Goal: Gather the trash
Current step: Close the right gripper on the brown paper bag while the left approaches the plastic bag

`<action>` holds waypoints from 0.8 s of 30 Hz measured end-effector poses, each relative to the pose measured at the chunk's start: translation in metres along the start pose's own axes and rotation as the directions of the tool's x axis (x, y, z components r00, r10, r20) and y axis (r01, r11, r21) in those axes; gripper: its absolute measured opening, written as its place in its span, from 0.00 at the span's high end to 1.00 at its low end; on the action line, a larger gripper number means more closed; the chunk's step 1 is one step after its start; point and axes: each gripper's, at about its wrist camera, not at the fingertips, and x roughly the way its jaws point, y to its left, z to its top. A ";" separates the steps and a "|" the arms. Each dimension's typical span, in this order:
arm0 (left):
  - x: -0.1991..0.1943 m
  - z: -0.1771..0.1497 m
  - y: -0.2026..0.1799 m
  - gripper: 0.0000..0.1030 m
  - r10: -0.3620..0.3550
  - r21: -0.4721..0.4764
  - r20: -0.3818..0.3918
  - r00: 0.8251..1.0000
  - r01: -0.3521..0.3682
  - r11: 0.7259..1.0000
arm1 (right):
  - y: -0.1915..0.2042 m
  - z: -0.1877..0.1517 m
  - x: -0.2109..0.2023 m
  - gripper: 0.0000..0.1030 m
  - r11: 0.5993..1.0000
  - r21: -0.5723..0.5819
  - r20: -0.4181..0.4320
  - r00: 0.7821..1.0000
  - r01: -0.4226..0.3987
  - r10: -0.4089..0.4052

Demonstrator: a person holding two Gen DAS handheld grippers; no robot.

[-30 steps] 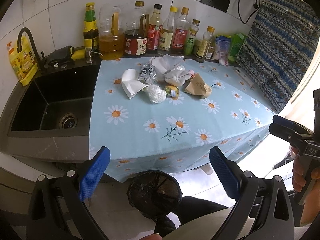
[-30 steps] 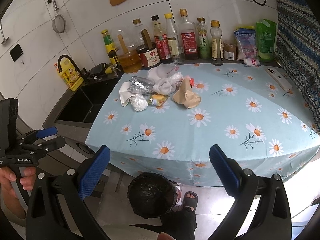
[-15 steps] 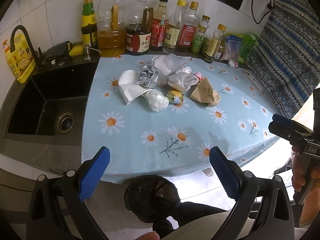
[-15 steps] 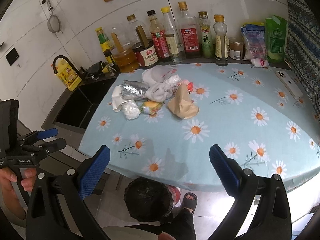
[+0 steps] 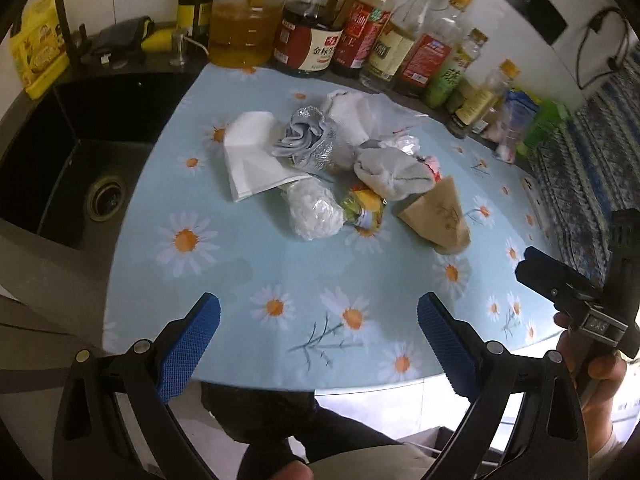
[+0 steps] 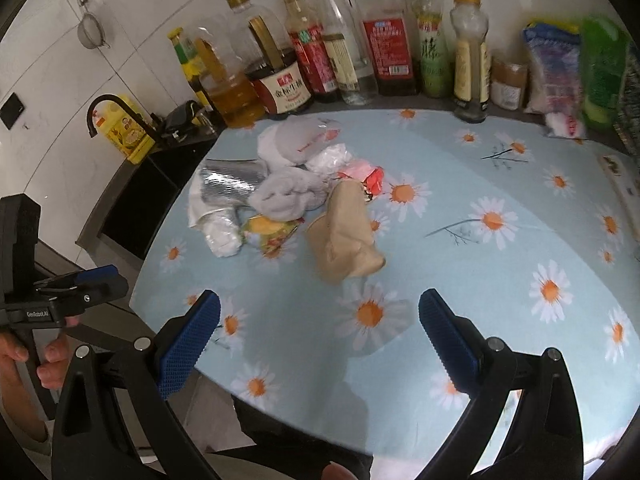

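Over the near edge of the counter, both grippers hang empty with jaws spread wide. The right gripper has the brown paper wad dead ahead, just past its fingertips and nearest of all the trash; the wad lies lengthwise away from it, toward the bottles, leaning a touch left. I'd say the right hand takes this one with a short forward reach, jaws closing across the narrow width. The left gripper sits further back, facing the white plastic ball and the yellow wrapper touching it. Beyond them, the folded white paper, the crumpled foil and the grey rag are heaped together mid-counter.

Under it all lies a pale blue daisy tablecloth, smooth and flat. Left of it drops the black sink; a row of oil and sauce bottles lines the tiled wall behind. Something dark peeks out below the counter edge; I can't tell what.
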 end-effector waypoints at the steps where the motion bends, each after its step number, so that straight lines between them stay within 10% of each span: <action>1: 0.006 0.004 -0.001 0.07 0.003 -0.010 -0.007 1.000 -0.003 1.000 | -0.006 0.005 0.007 0.04 1.000 0.002 -0.015 1.000 -0.009 0.009; 24: 0.103 0.057 0.004 0.15 0.091 -0.012 -0.128 0.988 -0.093 0.996 | -0.027 0.054 0.106 0.22 0.991 -0.079 -0.245 0.966 -0.106 0.084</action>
